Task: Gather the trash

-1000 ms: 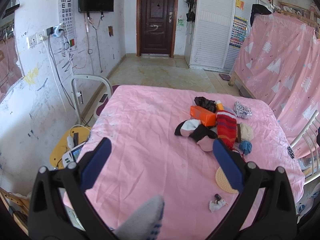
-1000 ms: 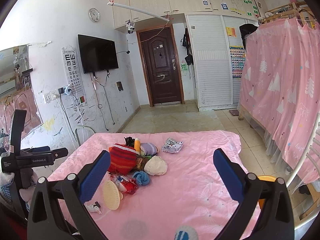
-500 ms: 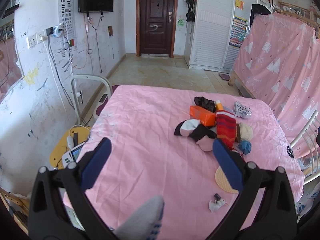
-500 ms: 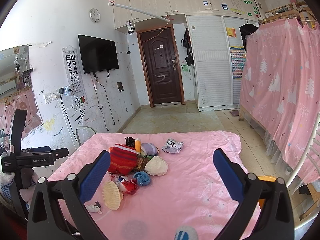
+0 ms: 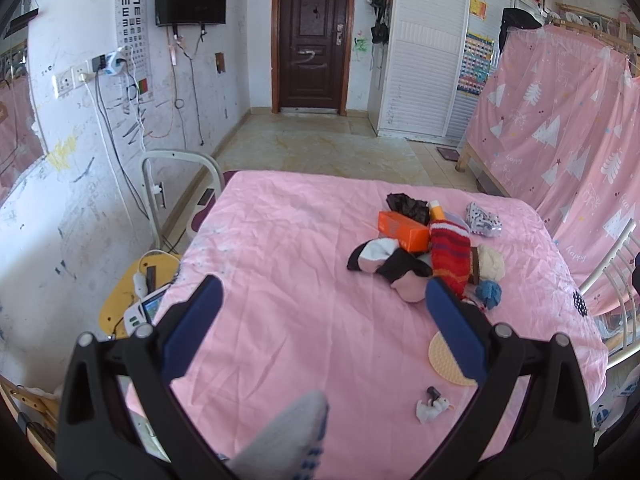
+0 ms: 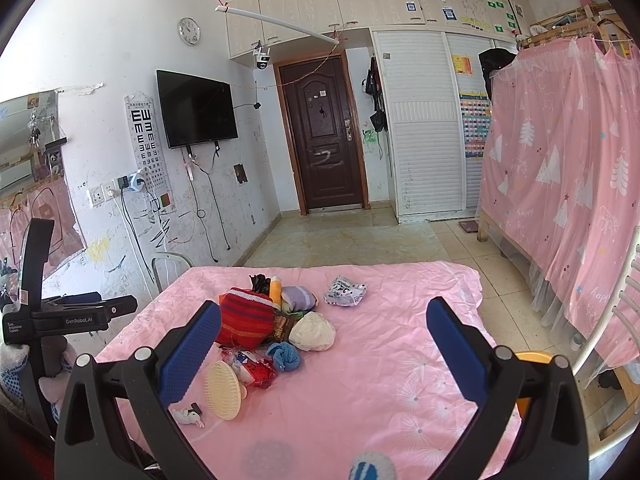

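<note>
Surface: desk under a pink sheet (image 5: 280,280).

Left gripper (image 5: 320,320): held above the near edge, jaws spread wide, nothing between them.

Right gripper (image 6: 324,344): likewise raised, jaws spread wide, nothing held.

Trash candidates, all in the cluster on the right half of the desk:
- crumpled patterned wrapper (image 6: 345,290), at the far side, slightly apart from the pile;
- red crinkled wrapper (image 6: 256,368), just beside the cream round brush (image 6: 222,390);
- orange box (image 5: 402,230), against the red striped sock (image 5: 450,258);
- small white scrap (image 5: 430,408), alone near the front edge.

Non-trash mixed in: black-and-white sock (image 5: 384,258), blue knitted ball (image 6: 284,355), cream knitted ball (image 6: 312,331).

Risks, as judged: socks and wrappers touch or overlap, so wide jaws closing on the pile may pinch fabric along with a wrapper; the thin wrappers may slip out; the loose sheet may bunch up into a low grasp.

Change against the earlier frames: none discernible; both grippers and every item sit as they did.
</note>
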